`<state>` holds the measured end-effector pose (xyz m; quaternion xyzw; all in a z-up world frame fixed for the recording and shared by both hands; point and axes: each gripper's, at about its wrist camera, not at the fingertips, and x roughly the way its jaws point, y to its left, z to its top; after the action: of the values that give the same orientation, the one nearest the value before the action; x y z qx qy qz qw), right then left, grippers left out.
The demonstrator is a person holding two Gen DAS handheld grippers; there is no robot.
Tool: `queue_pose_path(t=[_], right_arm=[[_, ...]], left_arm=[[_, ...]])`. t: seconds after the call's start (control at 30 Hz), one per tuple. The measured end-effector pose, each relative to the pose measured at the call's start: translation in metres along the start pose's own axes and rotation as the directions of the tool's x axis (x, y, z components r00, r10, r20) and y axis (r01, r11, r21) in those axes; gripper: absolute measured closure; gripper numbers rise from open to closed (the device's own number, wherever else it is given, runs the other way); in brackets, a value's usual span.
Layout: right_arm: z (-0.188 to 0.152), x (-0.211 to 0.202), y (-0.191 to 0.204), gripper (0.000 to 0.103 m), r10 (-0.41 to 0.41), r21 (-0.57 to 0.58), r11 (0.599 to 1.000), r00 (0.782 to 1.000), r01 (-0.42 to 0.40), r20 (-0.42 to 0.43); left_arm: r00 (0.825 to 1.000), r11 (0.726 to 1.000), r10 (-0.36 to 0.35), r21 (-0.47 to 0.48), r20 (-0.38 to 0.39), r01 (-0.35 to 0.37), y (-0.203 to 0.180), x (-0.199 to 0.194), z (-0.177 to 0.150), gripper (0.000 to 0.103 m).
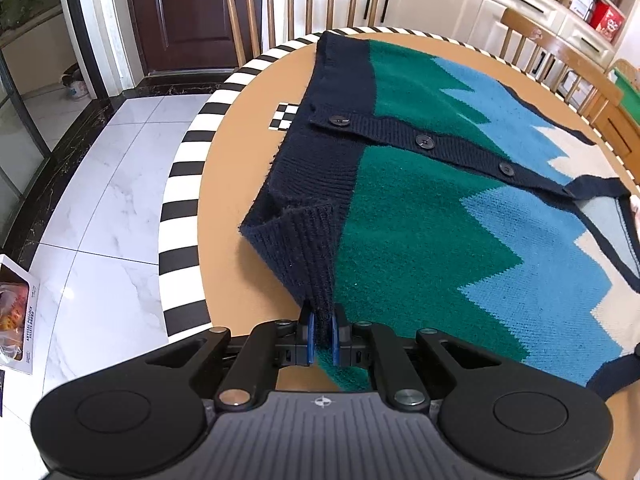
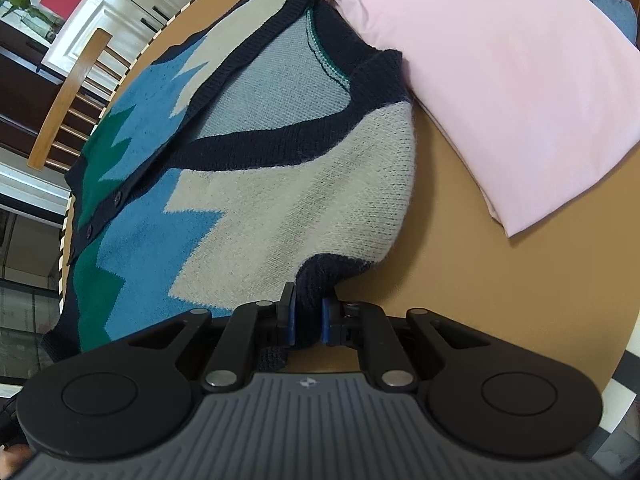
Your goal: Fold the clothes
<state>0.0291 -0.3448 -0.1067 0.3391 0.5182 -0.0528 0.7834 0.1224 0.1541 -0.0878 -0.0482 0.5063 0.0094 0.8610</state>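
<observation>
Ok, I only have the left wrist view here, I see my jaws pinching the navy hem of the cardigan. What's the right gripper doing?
Observer: The right gripper is shut on the navy armhole edge of the cardigan.
Operator: Anything next to the cardigan on that side?
Observer: Yes, a folded pink garment lies on the table, its corner overlapping the cardigan's shoulder.
Operator: Anything past that?
Observer: A bit of blue fabric shows behind the pink one.

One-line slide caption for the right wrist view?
Right gripper pinches the navy armhole edge of a knitted vest beside a folded pink garment.
</observation>
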Motion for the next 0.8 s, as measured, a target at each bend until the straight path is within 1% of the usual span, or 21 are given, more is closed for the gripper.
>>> queue_pose_path(t=[0.2,0.4,0.8], right_arm=[[0.0,0.0,-0.003,0.092,0.0,0.013,1.0,1.0,0.0,-0.003],[0.0,-0.001,0.009,0.092,-0.046,-0.041,0.998,0.999,0.046,-0.001],[0.0,-0.001,0.014,0.092,-0.084,-0.057,0.995,0.997,0.083,-0.002]], left_arm=[[1.0,1.0,0.001,0.002,-0.01,-0.001,0.001,0.001,0.0,0.095],[1.0,1.0,0.003,-0.008,-0.028,-0.003,0.004,0.005,-0.001,0.095],[0.999,1.0,0.006,0.004,-0.037,-0.006,0.003,0.008,-0.002,0.095]])
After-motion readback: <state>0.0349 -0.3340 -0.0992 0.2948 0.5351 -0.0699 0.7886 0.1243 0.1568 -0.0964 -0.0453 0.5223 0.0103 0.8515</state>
